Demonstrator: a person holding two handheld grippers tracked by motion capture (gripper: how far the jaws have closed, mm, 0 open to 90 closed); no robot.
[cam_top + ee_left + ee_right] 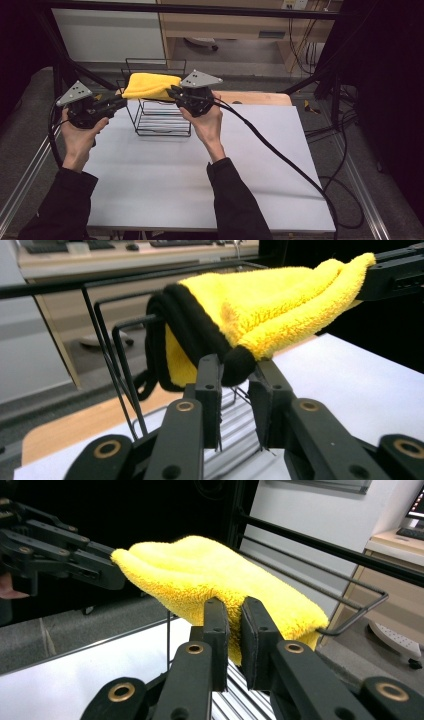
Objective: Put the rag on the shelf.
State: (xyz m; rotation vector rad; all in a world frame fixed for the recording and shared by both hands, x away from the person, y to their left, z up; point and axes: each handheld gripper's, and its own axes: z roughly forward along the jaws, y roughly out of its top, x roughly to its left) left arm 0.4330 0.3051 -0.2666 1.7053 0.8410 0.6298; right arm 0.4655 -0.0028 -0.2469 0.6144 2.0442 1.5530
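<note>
The yellow microfibre cloth (150, 86) hangs stretched between the two tools above the black wire rack (159, 116), which stands near the far edge of the white counter (200, 180), toward its far left corner. The cloth's long axis runs left to right, roughly parallel to that far edge and along the rack's top rails.

The left tool (121, 101) pinches the cloth's black-trimmed corner (239, 365); in the left gripper view its jaws look clamped on the hem with a narrow gap below. The right tool (172, 93) grips the opposite end, and in the right gripper view its jaws sit nearly closed with yellow pile (225, 585) pressed between them.

Both hands are about equally near the rack, one at each end. The cloth seems to sit just over the upper rails, so the coming move likely turns on keeping that axis level while lowering it.
</note>
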